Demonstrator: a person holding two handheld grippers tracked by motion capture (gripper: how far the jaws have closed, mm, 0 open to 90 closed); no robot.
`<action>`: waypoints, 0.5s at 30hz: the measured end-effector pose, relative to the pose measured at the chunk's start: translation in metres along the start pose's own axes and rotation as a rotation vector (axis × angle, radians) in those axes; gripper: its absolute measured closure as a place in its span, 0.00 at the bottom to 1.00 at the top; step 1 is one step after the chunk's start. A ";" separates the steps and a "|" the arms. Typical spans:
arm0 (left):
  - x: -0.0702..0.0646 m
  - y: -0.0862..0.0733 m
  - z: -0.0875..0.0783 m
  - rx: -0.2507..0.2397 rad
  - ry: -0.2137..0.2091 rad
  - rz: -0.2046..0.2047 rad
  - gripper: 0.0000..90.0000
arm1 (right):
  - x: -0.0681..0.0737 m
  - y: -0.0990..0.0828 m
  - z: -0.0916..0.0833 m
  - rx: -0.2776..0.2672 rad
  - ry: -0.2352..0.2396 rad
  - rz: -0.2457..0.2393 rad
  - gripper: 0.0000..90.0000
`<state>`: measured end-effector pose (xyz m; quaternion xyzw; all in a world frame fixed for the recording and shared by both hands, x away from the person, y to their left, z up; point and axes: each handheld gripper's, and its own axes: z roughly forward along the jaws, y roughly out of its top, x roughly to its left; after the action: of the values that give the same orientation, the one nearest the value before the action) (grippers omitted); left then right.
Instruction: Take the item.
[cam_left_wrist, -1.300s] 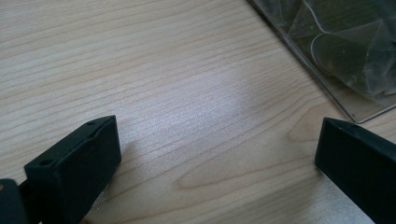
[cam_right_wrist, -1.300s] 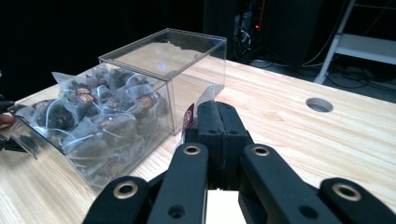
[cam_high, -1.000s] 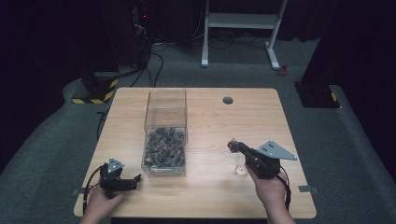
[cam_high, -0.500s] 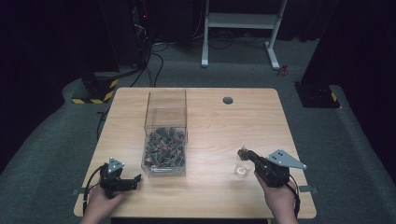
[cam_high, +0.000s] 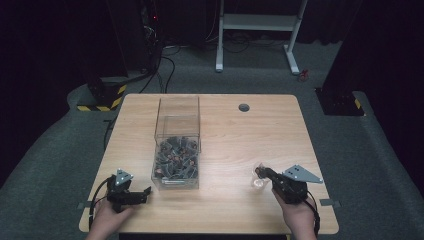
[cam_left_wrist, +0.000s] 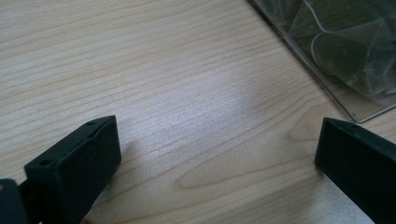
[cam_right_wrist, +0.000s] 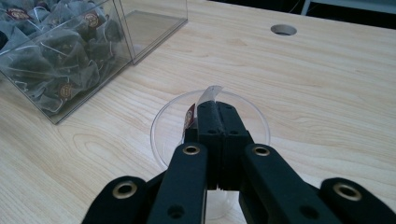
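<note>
Table (cam_high: 225, 130) of pale wood stood on grey carpet in a dark room, a white frame (cam_high: 260, 30) behind it and a round cable hole (cam_high: 244, 107) near its far edge. Left tongs (cam_high: 142, 192) rested on the table by the near-left corner, jaws spread wide and empty, aimed at the clear box (cam_high: 177, 145) of tea bags. Right tongs (cam_right_wrist: 215, 116) were clamped shut on a tea bag (cam_right_wrist: 205, 100) — over a clear round cup (cam_right_wrist: 210, 135) near the right edge. The bag's axis cannot be told.
</note>
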<state>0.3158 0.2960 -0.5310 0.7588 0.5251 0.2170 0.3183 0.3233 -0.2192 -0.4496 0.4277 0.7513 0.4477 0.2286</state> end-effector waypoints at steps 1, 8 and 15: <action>0.000 0.000 0.000 0.000 0.000 0.000 0.01 | 0.000 0.000 0.000 0.000 0.000 0.000 1.00; 0.000 0.000 0.000 0.000 0.000 0.000 0.01 | 0.000 0.004 0.001 -0.014 0.003 0.010 0.89; 0.000 0.000 0.000 0.000 0.001 0.002 0.01 | -0.003 0.009 -0.002 -0.033 -0.005 0.021 0.76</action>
<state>0.3159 0.2963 -0.5310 0.7593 0.5244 0.2178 0.3180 0.3269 -0.2204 -0.4408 0.4330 0.7387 0.4612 0.2326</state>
